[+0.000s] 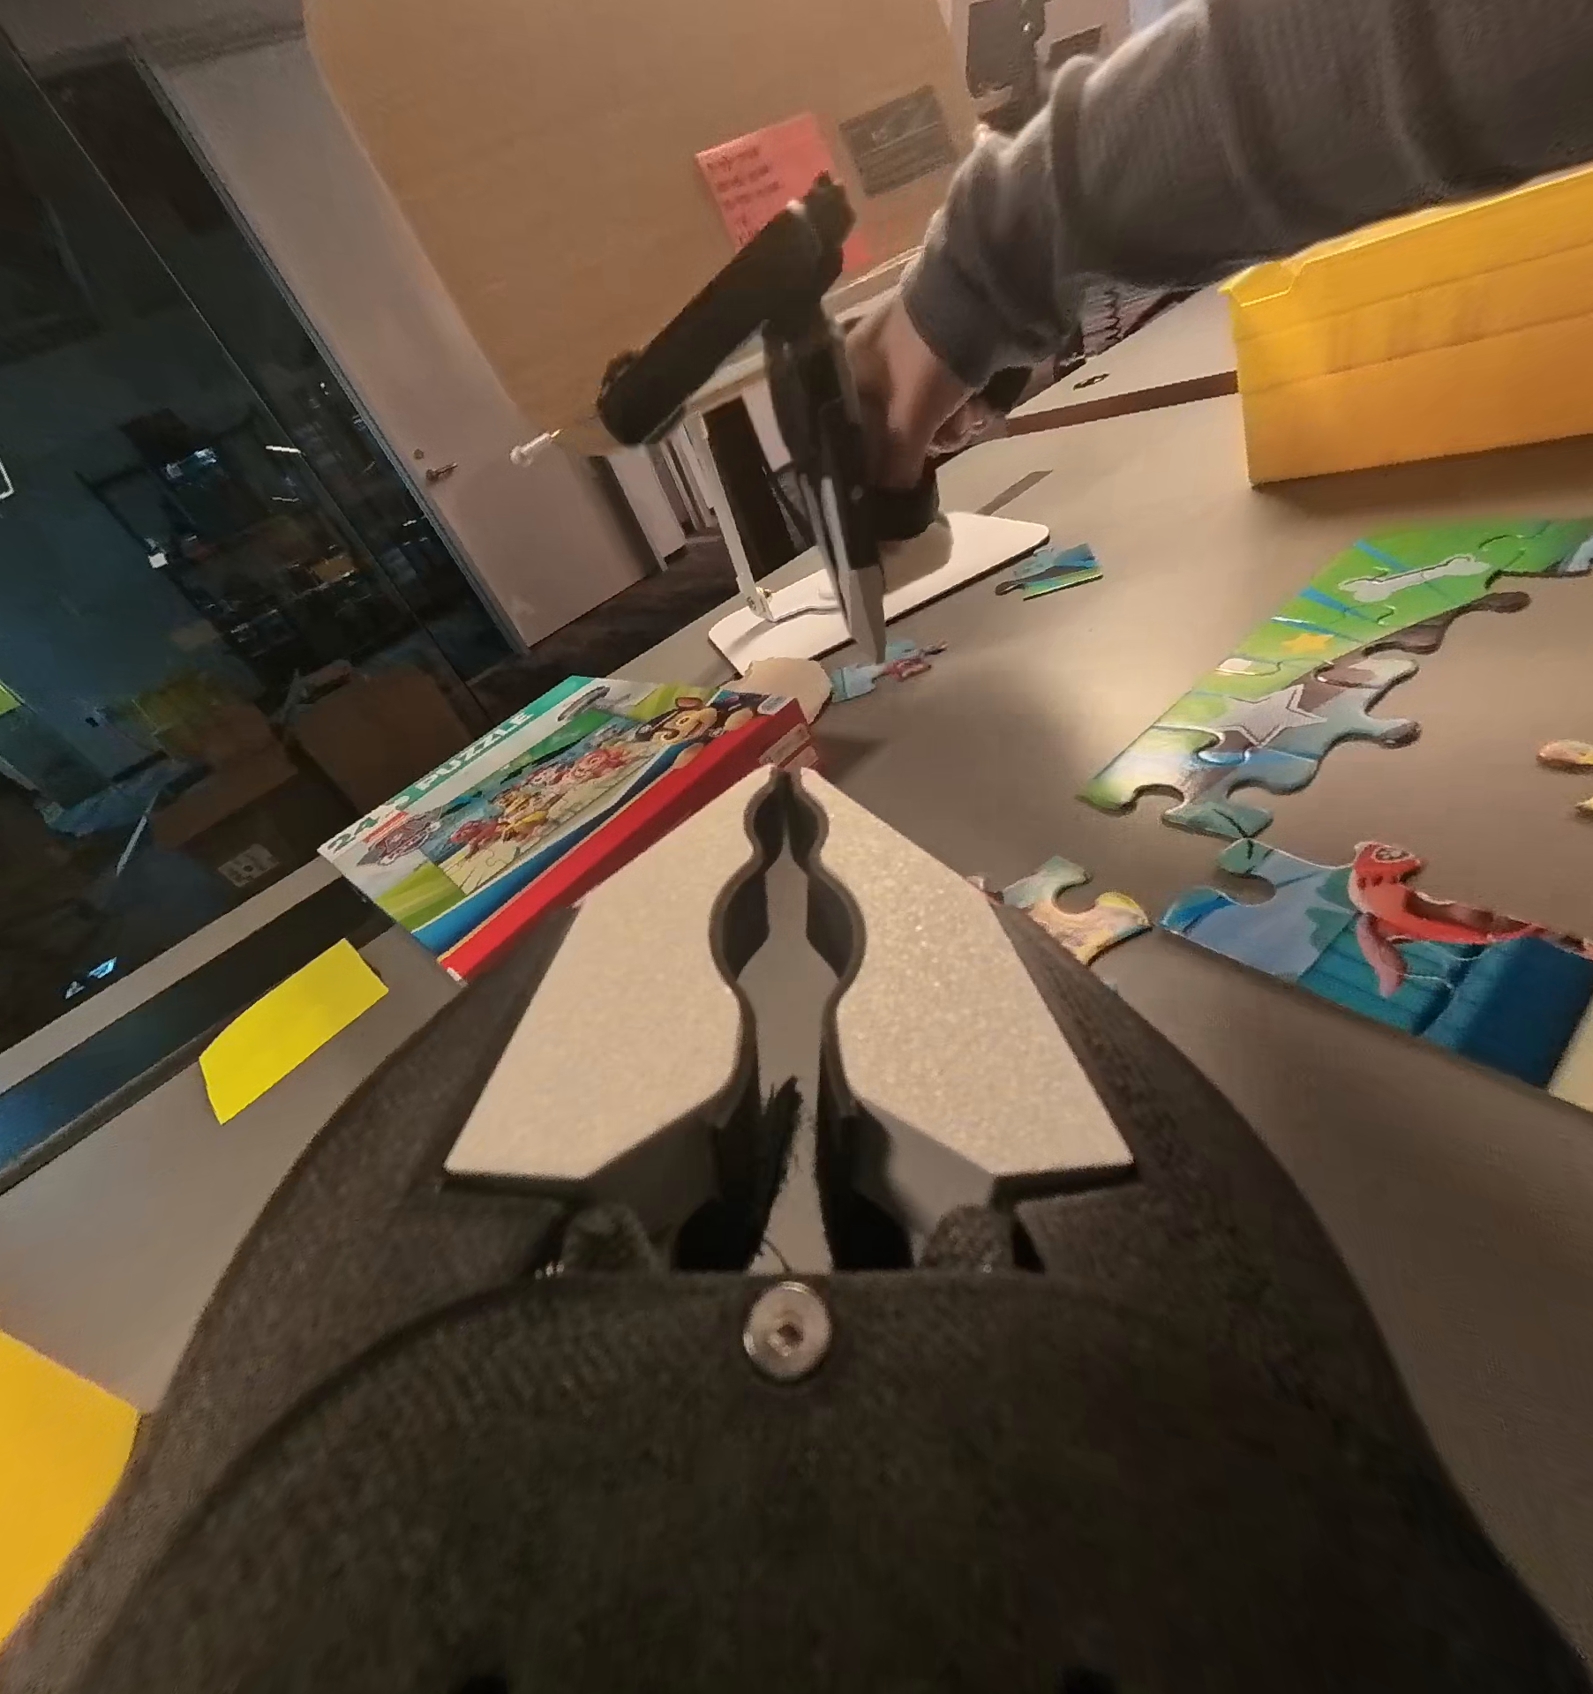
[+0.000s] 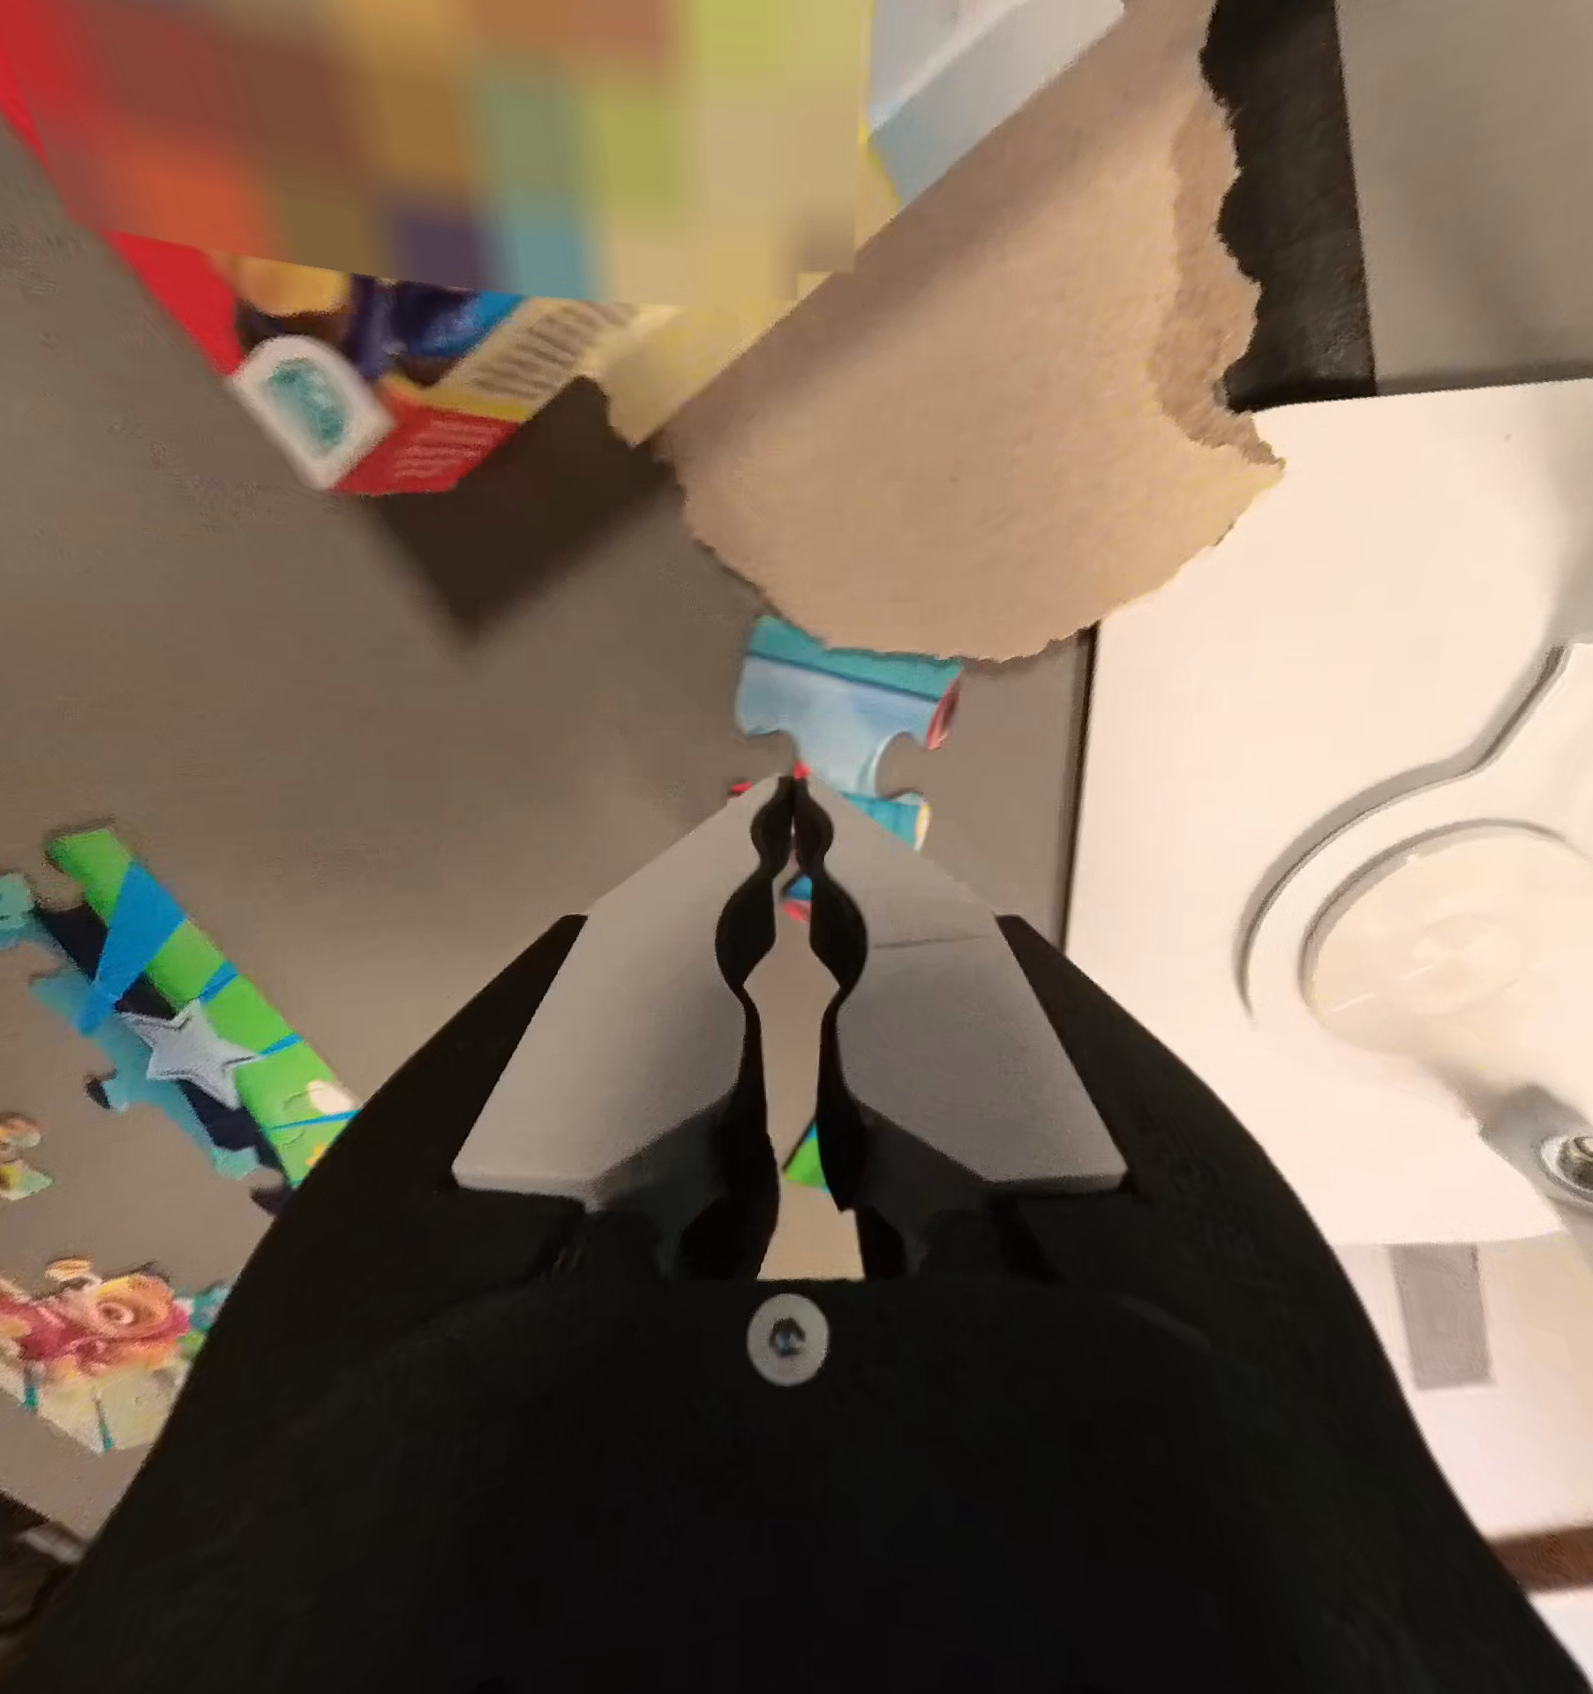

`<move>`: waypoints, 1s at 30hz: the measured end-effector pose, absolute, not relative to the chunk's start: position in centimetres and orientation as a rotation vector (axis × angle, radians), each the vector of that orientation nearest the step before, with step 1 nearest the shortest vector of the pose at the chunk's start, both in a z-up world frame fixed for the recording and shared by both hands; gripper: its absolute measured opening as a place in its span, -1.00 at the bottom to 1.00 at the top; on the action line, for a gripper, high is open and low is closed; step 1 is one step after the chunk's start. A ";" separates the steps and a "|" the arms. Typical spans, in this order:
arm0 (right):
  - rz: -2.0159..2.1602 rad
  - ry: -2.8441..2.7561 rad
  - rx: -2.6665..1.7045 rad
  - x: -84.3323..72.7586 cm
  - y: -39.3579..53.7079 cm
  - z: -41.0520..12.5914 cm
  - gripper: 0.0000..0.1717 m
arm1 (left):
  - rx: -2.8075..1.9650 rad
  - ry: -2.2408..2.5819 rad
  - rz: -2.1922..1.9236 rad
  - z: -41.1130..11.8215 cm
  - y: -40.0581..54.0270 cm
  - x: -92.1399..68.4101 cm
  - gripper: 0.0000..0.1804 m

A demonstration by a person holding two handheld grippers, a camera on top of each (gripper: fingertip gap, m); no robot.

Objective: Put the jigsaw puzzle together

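My right gripper (image 2: 791, 784) points down at the grey table (image 2: 316, 687). Its tips are shut on the red edge of a light-blue puzzle piece (image 2: 843, 724), which lies low on the table beside a torn brown box flap (image 2: 957, 458). The left wrist view shows this gripper (image 1: 875, 646) standing upright with its tips on that piece (image 1: 907, 667). My left gripper (image 1: 785, 779) is shut and empty, held above the table next to the puzzle box (image 1: 554, 816). Joined puzzle sections lie to the right (image 1: 1278, 715) (image 1: 1416, 962).
A white stand base (image 2: 1324, 733) lies just right of the held piece. A yellow bin (image 1: 1434, 348) stands at the far right. Loose pieces (image 1: 1072, 917) (image 1: 1054, 568) and a yellow note (image 1: 288, 1027) lie on the table. A glass wall runs along the left. Some 25 cm of space lies between my two pairs of fingers.
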State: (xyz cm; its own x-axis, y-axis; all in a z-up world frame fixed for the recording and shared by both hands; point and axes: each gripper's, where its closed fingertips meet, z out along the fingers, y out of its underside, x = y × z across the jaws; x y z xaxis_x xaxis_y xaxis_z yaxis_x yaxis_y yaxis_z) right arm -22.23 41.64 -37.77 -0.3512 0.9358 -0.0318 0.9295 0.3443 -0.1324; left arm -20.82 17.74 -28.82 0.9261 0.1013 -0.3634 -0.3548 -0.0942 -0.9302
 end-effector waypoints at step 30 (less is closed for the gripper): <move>0.381 -2.426 -1.616 -20.3 36.5 -37.2 -1.00 | -1.619 0.174 0.355 -28.4 17.5 -20.5 -1.00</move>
